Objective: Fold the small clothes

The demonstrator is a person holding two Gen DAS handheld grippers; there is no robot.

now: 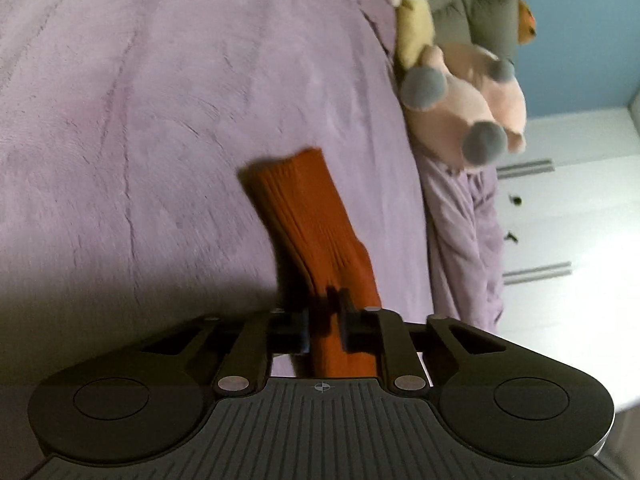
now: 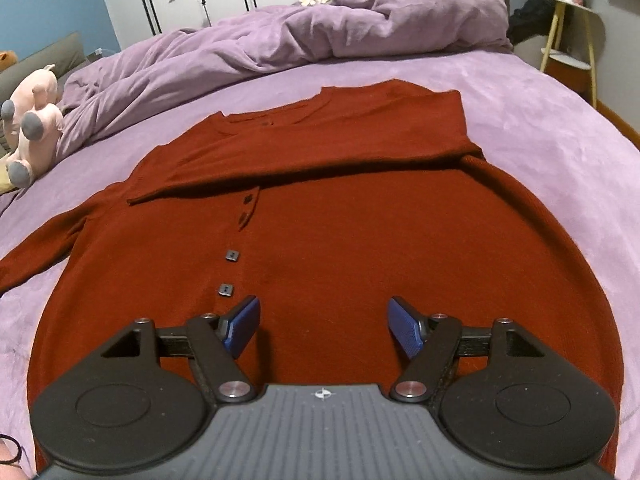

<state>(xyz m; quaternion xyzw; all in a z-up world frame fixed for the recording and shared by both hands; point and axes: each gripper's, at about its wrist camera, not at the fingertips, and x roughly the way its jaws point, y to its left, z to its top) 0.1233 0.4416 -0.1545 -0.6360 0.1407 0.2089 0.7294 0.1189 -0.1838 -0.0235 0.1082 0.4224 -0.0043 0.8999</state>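
My left gripper (image 1: pixel 325 320) is clamping a ribbed rust-orange knit sleeve cuff (image 1: pixel 308 216), holding it up above the lilac plush bed cover (image 1: pixel 160 120). My right gripper (image 2: pixel 322 330) is hovering wide apart, gripping nothing, over the dark-red knit buttoned cardigan (image 2: pixel 340 240) lying flat on the bed, one sleeve folded across its chest. Pink plush toy (image 2: pixel 32 120) is sitting at the bed edge.

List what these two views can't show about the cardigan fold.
- Left wrist: the sleeve end behind the left gripper is hidden by its fingers; the picture is motion-blurred.
- Right wrist: the cardigan hem is covered by the right gripper body.
- Right wrist: the cardigan's left sleeve runs off the frame edge.
- Right wrist: nightstand items are too small.
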